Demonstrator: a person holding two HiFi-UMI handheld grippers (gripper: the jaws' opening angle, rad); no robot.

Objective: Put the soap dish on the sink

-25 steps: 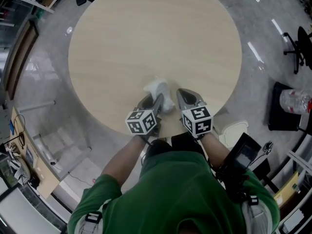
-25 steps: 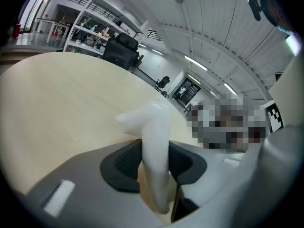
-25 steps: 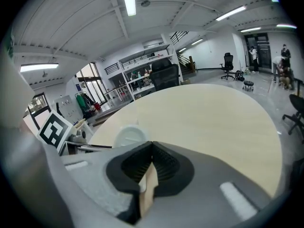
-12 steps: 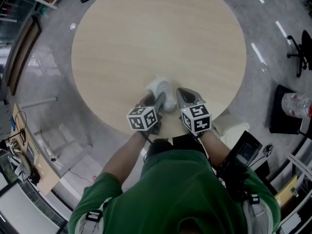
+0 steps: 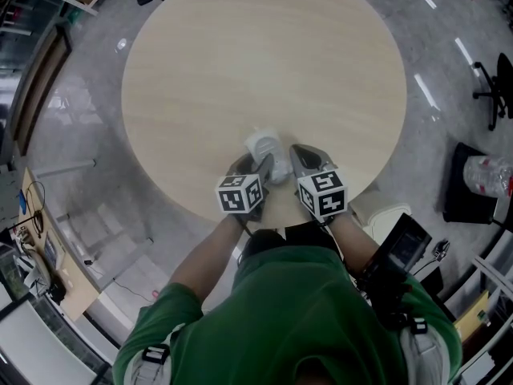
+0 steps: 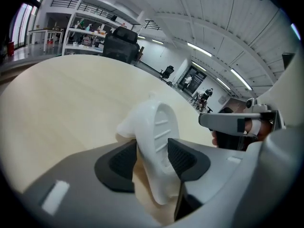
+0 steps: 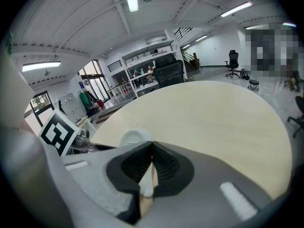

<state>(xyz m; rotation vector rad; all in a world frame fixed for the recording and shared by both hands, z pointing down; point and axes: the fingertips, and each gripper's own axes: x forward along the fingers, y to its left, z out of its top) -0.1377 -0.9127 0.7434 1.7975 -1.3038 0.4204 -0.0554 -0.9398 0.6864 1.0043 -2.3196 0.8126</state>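
Note:
On the near part of the round wooden table (image 5: 264, 54) lies a small white sink piece (image 5: 278, 167) with the white ribbed soap dish (image 5: 263, 144) against it. In the left gripper view the soap dish (image 6: 156, 132) stands on edge between the pads of my left gripper (image 6: 152, 158). Those jaws have just been opening and stand wide, the pads loose beside the dish. My right gripper (image 7: 151, 163) is shut on a thin white rim of the sink piece (image 7: 148, 184). From above, the left gripper (image 5: 260, 165) and the right gripper (image 5: 295, 152) flank the white pieces.
The table's near edge runs just under both grippers. On the grey floor stand an office chair (image 5: 497, 79) and a black case with a clear bag (image 5: 473, 175) to the right, and shelving (image 5: 32, 70) to the left. The person's green shirt (image 5: 296, 319) fills the bottom.
My left gripper has shifted a little to the right and lower. The white dish beside it now shows a rounder face. The right gripper has kept its grip.

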